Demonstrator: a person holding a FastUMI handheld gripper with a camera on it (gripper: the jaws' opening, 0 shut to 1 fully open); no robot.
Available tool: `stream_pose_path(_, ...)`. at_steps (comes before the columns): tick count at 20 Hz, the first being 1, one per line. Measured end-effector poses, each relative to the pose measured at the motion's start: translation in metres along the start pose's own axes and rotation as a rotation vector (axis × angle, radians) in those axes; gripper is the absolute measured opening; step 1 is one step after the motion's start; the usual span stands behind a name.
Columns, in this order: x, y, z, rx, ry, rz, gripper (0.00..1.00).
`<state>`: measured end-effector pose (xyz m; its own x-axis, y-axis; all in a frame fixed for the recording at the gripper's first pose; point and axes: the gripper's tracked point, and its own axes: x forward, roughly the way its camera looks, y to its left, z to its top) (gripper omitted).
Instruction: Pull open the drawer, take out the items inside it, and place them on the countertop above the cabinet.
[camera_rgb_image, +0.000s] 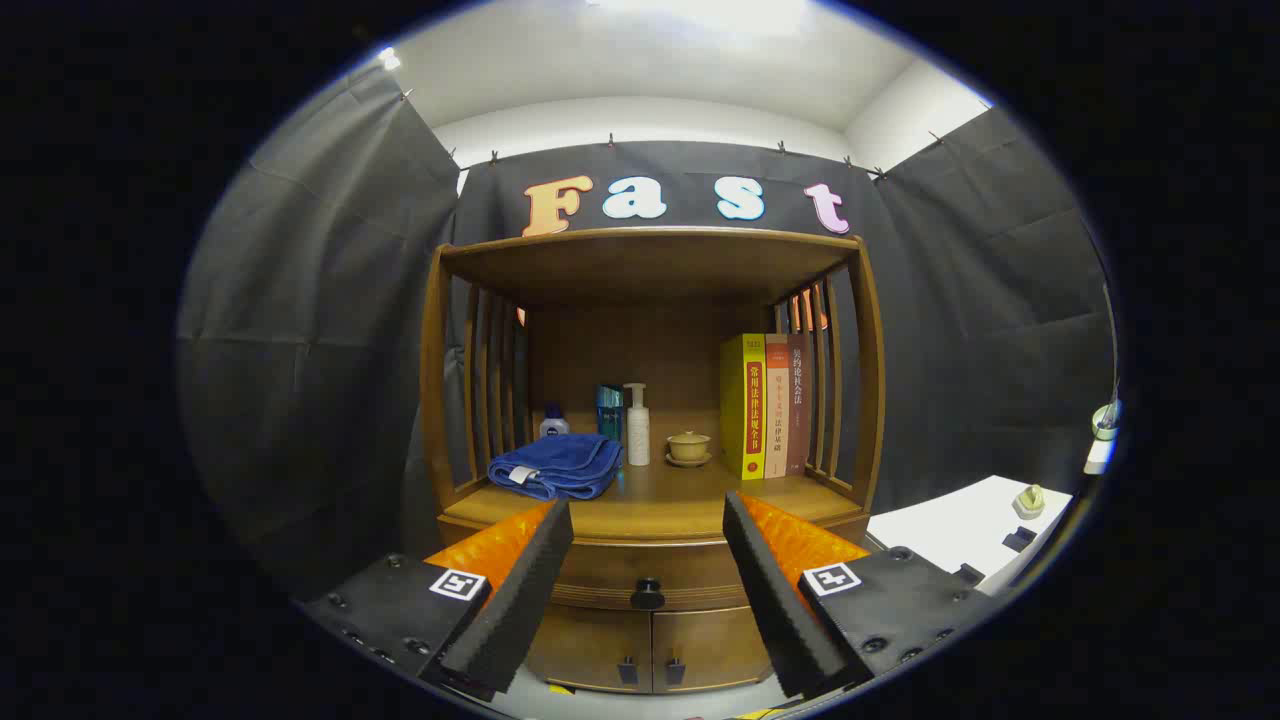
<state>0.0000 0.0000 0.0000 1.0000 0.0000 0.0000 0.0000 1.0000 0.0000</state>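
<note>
We see our tool (648, 530) with fingers spread wide, holding nothing. Between them, ahead, sits the closed drawer (646, 572) with its dark knob (647, 596), under the worktop's (650, 510) front edge.

Black cloth walls (300, 330), white ceiling (640, 70), white side table (960, 530) beside wooden cabinet.

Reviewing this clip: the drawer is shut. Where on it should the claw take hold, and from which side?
On the dark round knob at the middle of the drawer front, coming straight from the front. It is the one part that stands out from the face. The claw is open, with the knob in line between its fingers; a hold on both sides looks likely to allow a straight pull.
</note>
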Motion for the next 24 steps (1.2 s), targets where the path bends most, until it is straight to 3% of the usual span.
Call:
stream_pose_path(17, 0.006, -0.001, -0.011, 0.014, 0.017, -0.011, 0.99)
stream_pose_path(24, 0.03, 0.001, -0.086, 0.037, 0.163, -0.003, 1.0)
